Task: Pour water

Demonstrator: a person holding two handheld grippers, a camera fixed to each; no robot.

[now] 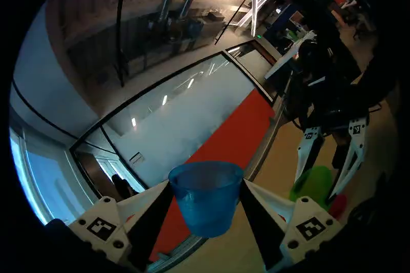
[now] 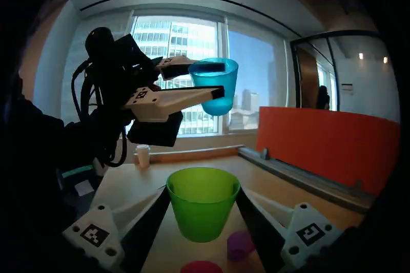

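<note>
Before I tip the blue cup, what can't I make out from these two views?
Water level in the blue cup: left gripper view sees its wall side-on; right gripper view looks up at it from below.
Bottom of the green cup: hidden by its own front wall, right gripper view.
Pink cup: cut off by the lower edge, right gripper view.

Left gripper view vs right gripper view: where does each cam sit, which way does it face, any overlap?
Left gripper view: rides the left gripper, facing a glass wall and ceiling; own fingers clamp the blue cup.
Right gripper view: rides the right gripper, facing windows across the table; own fingers clamp the green cup.
Shared: both cups, both grippers, orange partition.
</note>
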